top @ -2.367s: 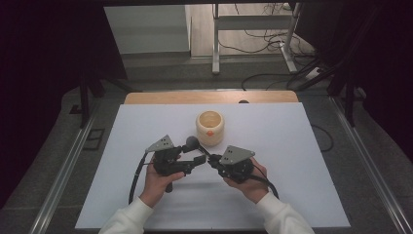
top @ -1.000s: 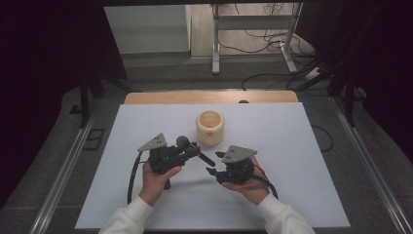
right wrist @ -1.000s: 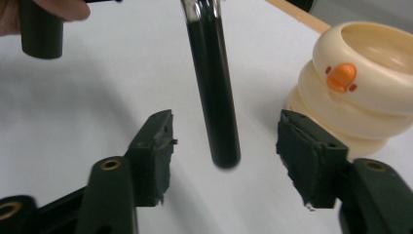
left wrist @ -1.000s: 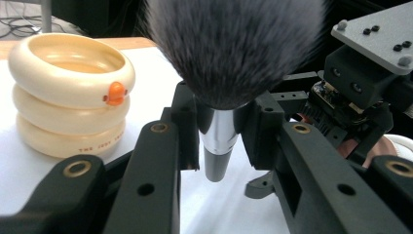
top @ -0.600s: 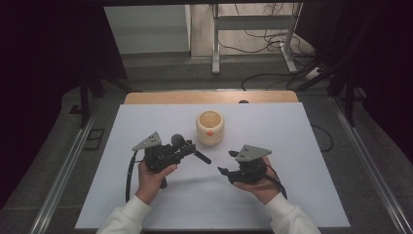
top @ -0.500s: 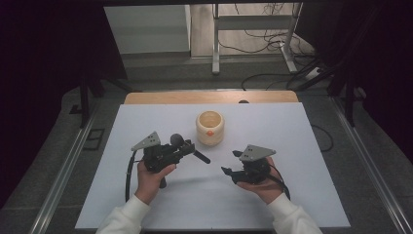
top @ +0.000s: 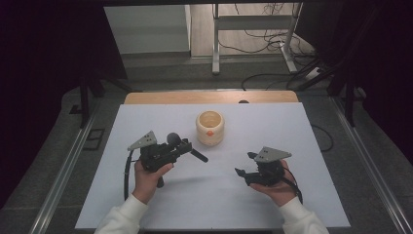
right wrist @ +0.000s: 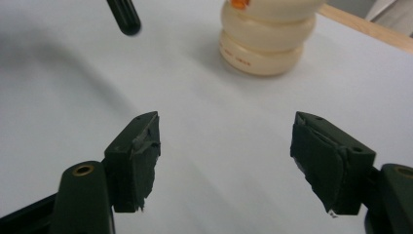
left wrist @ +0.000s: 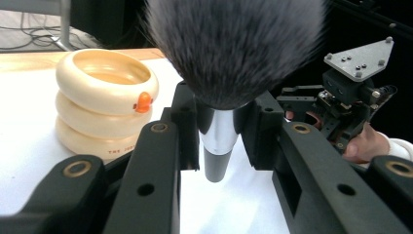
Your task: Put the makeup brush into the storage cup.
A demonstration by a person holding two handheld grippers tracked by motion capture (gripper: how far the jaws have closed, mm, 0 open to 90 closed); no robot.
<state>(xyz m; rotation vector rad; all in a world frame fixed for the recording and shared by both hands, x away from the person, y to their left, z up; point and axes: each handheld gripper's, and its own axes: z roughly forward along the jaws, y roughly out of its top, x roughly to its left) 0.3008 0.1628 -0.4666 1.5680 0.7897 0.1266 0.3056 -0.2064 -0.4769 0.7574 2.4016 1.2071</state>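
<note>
My left gripper (top: 181, 146) is shut on a makeup brush (top: 173, 139) with a dark fluffy head, a silver ferrule and a black handle that points right, toward the table's middle. In the left gripper view the pads clamp the ferrule (left wrist: 217, 134) under the bristles (left wrist: 234, 44). A cream ringed holder (top: 210, 127) with an orange dot stands just beyond the brush. My right gripper (top: 245, 164) is held at the right, apart from the brush; its jaws have just been opening, with nothing between them (right wrist: 234, 161). The handle's tip (right wrist: 124, 17) and the holder (right wrist: 267, 41) lie ahead of it.
The white table top (top: 292, 126) has a wooden strip (top: 160, 97) along its far edge. Behind it stand a metal frame (top: 215, 44) and floor cables (top: 272, 34). Metal rails run along both sides. The right hand's gripper (left wrist: 350, 92) appears far off in the left gripper view.
The right gripper has come off the brush handle, moved right and away from the left gripper, and its jaws stand wider. The left gripper keeps the brush, shifted slightly left.
</note>
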